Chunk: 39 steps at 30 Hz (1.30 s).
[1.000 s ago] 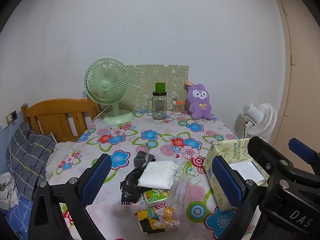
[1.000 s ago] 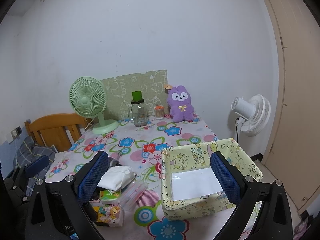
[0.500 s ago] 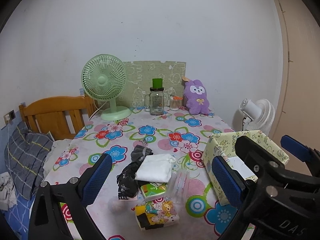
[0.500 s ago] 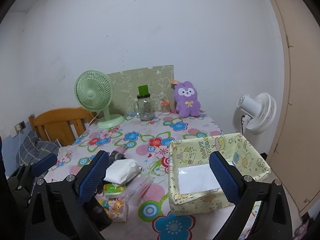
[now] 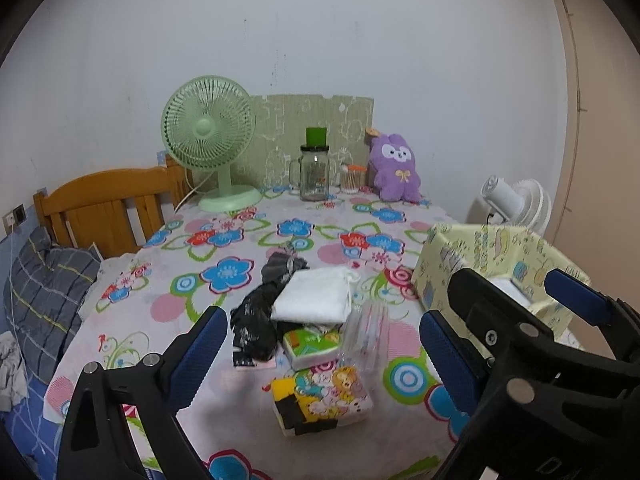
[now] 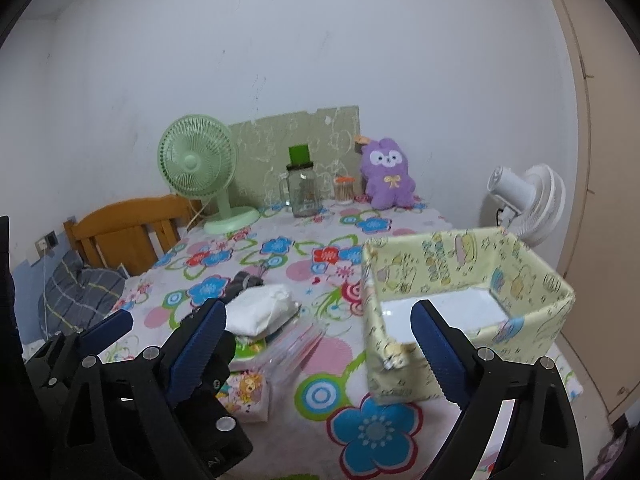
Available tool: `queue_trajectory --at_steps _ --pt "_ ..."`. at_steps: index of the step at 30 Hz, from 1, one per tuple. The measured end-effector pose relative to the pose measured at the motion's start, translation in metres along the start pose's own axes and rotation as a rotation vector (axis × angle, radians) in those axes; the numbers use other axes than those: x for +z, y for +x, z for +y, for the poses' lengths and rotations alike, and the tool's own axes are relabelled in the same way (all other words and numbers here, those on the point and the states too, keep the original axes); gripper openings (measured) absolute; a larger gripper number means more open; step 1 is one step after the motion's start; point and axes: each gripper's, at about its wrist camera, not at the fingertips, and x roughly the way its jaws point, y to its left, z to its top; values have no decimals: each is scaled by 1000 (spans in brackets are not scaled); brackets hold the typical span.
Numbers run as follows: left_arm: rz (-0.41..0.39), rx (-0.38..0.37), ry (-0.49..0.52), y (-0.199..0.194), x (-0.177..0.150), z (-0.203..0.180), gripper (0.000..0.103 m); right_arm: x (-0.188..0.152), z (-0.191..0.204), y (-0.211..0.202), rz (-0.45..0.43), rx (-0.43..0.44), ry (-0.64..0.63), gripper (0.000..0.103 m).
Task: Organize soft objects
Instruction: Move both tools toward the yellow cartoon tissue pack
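Left gripper (image 5: 320,352), blue-padded jaws spread wide and holding nothing, hangs above the pile of soft goods on the flower-printed tablecloth (image 5: 224,272). Left to right in the pile: crumpled black plastic bag (image 5: 254,328), limp and slippery, best pinched at a bunched fold; folded white cloth (image 5: 316,296), light and compliant, best taken across its thick folded edge; green tissue pack (image 5: 310,344) and cartoon-printed tissue pack (image 5: 324,400), squashy, gripped across the narrow sides; clear plastic sleeve (image 5: 366,336), probably slick. Right gripper (image 6: 318,344), jaws closing with nothing between them, hangs just left of the yellow cartoon-printed storage box (image 6: 456,256), which shows nothing inside.
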Motion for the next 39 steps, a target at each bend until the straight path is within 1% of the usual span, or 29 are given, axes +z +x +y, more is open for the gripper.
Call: queue_trajectory --at_steps 5,11,16,17,22,33,34,39 --pt "26 -3 0 8 -14 4 97 -14 7 13 44 0 -26 91" --pt "47 -3 -8 19 -29 10 97 -31 11 23 60 1 -20 90" --pt "73 -18 -14 27 -40 11 97 -41 13 32 82 2 -26 90" --pt "75 -18 -15 29 -41 11 97 -43 14 35 81 1 -28 88" --pt "104 -16 -12 40 -49 12 97 -51 13 44 110 -17 -16 87" --pt "168 -41 -40 60 -65 8 97 -65 6 60 163 -64 -1 86" --pt "172 -39 -42 61 -65 9 96 -65 5 62 167 -64 2 85" --pt "177 -22 -58 64 -69 12 83 -70 5 66 184 -67 -5 85"
